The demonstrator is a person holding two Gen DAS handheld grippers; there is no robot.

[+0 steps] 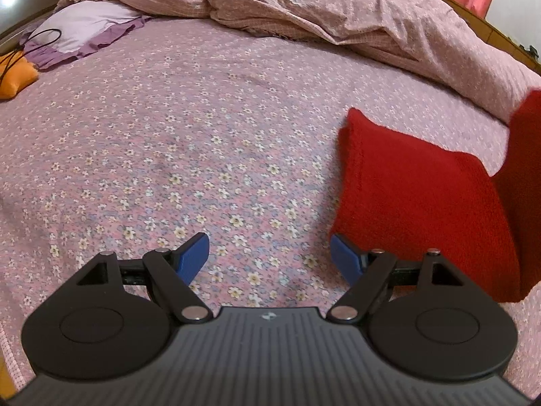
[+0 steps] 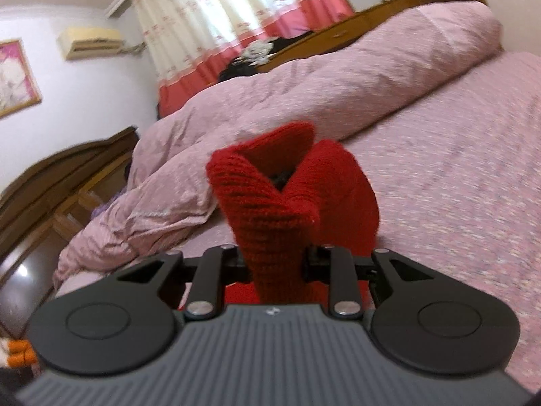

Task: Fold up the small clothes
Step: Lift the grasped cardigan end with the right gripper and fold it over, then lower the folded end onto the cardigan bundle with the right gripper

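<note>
Red knitted garment (image 1: 422, 209), small and thick-ribbed, lies partly on the pink floral bedsheet (image 1: 203, 135), right of centre in the left wrist view; one end rises off the sheet at the far right edge of that view. Right gripper (image 2: 272, 264) is clamped on that raised end: in the right wrist view the knit bunches up between the narrowed jaws and stands above them with an open mouth, a fold of fabric flaring to each side. View is motion-blurred, so edges of the fabric are uncertain. Left gripper (image 1: 268, 258) is spread wide, nothing between its blue fingertips (image 1: 192, 253), hovering low over bare sheet. Its right-hand fingertip sits just beside the near left corner of the flat portion; cannot tell if it touches. Flat portion's long axis runs away from the left gripper, angled slightly leftward toward the rumpled pink duvet (image 1: 304, 10). Judgement: the garment lies to the right of the left claw, so the left needs a short rightward shift to take the near corner while the right carries the lifted end across. Purple pillow (image 1: 77, 30) and orange cushion (image 1: 15, 74) sit well apart, far left.
</note>
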